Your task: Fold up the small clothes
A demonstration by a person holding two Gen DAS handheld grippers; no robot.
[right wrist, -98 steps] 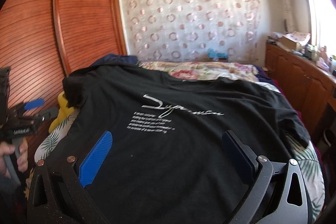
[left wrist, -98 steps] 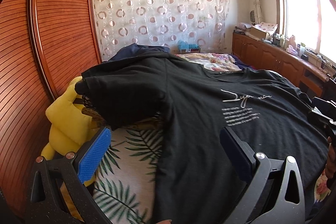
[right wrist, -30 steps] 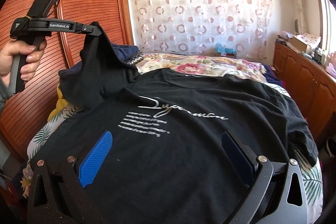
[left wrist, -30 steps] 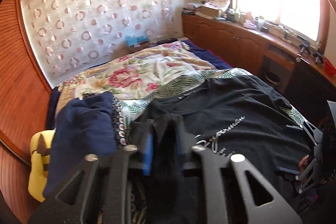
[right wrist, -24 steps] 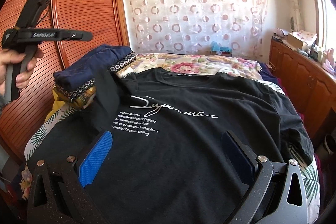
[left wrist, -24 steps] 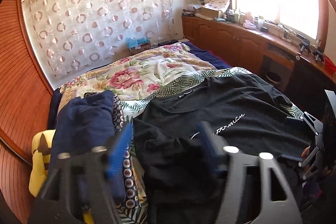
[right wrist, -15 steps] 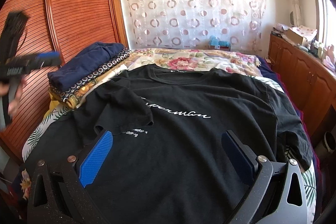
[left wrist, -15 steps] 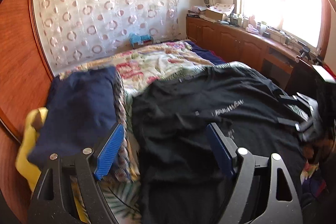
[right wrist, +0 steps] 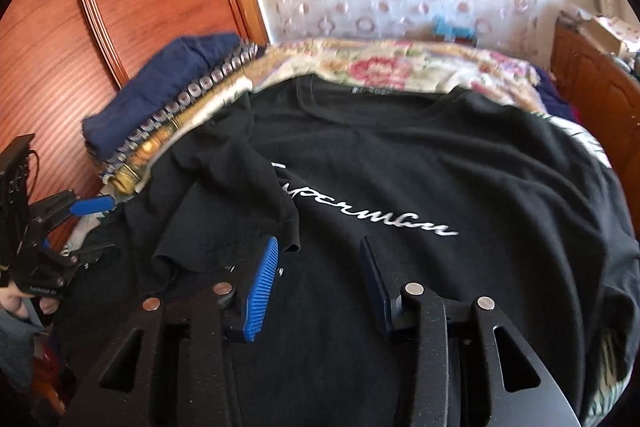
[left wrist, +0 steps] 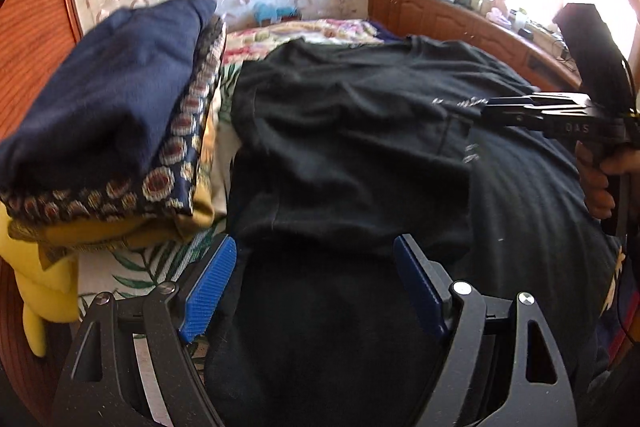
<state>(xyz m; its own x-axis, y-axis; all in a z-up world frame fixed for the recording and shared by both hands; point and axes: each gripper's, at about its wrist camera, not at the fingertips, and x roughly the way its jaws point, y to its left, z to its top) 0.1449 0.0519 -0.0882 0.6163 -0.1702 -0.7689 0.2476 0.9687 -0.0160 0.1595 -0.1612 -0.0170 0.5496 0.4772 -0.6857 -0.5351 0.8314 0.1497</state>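
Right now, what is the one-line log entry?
step: sleeve folded onto black T-shirt | left gripper: open, empty | right gripper: closing, nothing gripped | folded stack: beside shirt

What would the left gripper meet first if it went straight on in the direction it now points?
Most likely the black T-shirt on the bed: the folded-in sleeve lies directly beyond the open left gripper, with nothing between. The stack of folded clothes sits off to the side. Depth is uncertain.
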